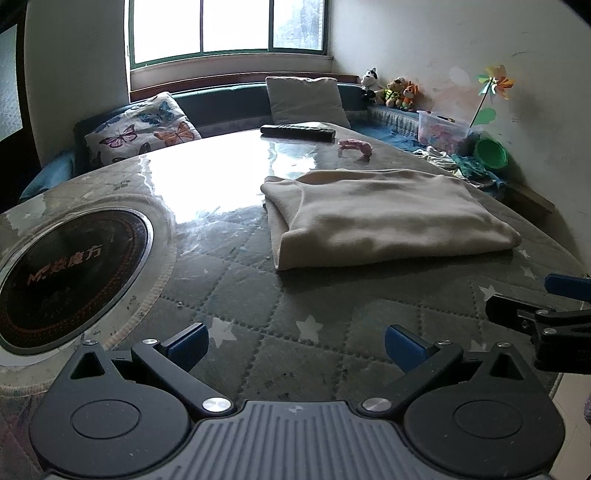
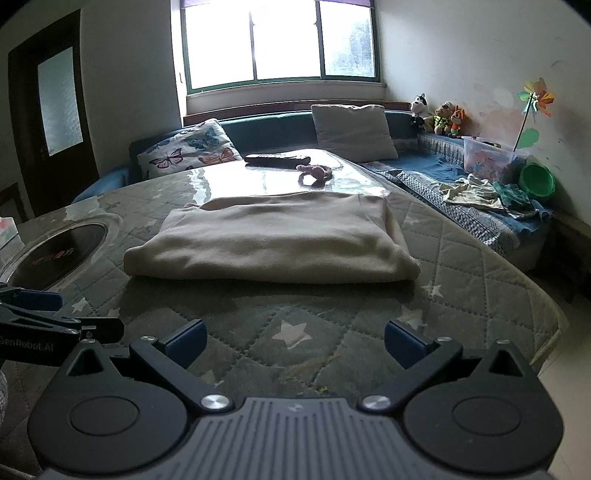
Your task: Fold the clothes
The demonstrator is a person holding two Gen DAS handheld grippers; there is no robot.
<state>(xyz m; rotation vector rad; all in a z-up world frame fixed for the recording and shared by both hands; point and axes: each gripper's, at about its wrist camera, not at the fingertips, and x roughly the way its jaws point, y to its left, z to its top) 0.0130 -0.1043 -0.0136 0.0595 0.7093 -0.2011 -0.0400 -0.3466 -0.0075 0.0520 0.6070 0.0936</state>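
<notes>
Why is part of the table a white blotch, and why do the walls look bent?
Left wrist view: the window glares off the glossy table, washing it out; the cream garment stays readable. Right wrist view: the same glare, smaller, behind the garment; the fisheye lens bows the walls and door; corners go dark. Both open tongs look sharp.

Beige garment [image 2: 273,236] folded flat, mid-table [image 2: 461,266].
</notes>
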